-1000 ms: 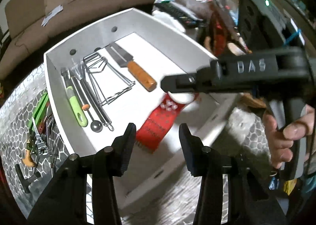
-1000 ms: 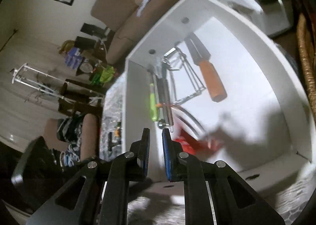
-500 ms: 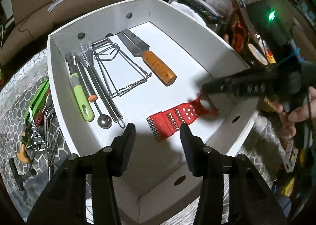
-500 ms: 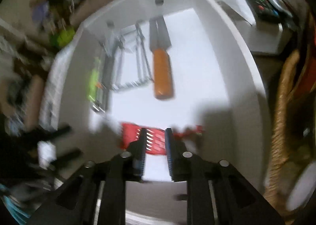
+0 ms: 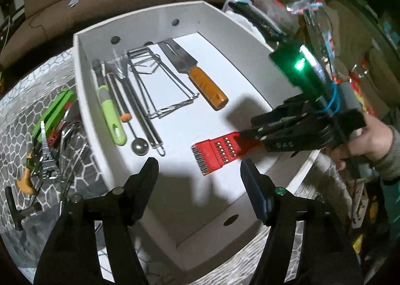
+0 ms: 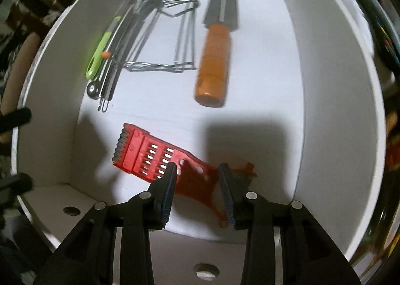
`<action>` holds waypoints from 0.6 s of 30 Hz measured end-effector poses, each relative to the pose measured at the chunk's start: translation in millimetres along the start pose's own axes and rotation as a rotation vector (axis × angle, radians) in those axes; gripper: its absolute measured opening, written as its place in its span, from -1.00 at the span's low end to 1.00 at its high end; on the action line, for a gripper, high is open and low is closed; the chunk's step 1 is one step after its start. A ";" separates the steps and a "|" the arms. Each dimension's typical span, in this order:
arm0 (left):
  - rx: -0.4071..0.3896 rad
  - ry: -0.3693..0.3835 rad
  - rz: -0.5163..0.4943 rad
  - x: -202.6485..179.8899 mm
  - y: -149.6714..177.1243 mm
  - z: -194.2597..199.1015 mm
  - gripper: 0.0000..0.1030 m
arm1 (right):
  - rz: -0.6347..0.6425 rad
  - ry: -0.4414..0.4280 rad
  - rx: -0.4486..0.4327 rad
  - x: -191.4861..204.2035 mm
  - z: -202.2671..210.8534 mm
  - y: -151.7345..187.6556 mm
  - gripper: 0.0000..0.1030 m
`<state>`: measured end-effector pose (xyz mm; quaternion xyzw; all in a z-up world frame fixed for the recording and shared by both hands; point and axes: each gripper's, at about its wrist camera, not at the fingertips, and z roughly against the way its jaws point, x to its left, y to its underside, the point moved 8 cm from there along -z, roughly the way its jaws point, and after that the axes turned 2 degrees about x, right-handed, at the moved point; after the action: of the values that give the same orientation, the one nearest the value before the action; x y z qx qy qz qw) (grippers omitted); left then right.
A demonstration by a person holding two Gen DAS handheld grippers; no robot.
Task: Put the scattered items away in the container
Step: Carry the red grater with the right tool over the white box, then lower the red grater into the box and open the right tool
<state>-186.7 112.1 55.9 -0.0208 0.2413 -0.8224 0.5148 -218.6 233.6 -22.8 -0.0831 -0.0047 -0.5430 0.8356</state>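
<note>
red plastic grater lies loose in the white box

red plastic, thin and flat: the grater (image 6: 160,160) lies on the floor of the white container (image 5: 82,89), near its front wall. it looks light and stiff, likely a bit slick on the faces, and its comb-like teeth at one end could snag. the narrow handle end, under the right gripper (image 6: 197,190), seems the sensible place to pinch it, edge to edge. that gripper's fingers stand apart on either side of the handle and hold nothing; whether they touch it i cannot tell. the left gripper (image 5: 200,180) hovers over the front of the box with its fingers spread wide, empty.

further back in the box lie a scraper with an orange wooden handle (image 5: 207,89), a folded wire rack (image 5: 162,87), a green-handled tool (image 5: 112,119) and some slim metal utensils (image 5: 140,119), all well apart from the grater. outside, on the patterned table (image 5: 15,114) to the left, a heap of small items (image 5: 47,150) is still to be gathered; the box's tall side wall stands between them and the inside.
</note>
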 end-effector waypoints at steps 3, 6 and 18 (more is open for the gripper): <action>-0.004 -0.002 0.016 10.0 2.6 4.9 0.28 | 0.029 -0.001 0.020 11.2 -8.6 -2.8 -0.46; 0.002 -0.004 0.025 17.3 7.3 4.6 0.28 | 0.033 -0.018 0.039 19.6 -11.7 -5.6 -0.72; -0.046 0.048 0.044 26.3 17.1 27.0 0.28 | 0.050 -0.072 0.060 66.9 -20.9 -22.6 -0.79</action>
<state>-177.2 73.4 66.9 -0.0075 0.2728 -0.8052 0.5264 -213.4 160.9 -33.9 -0.0775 -0.0492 -0.5182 0.8503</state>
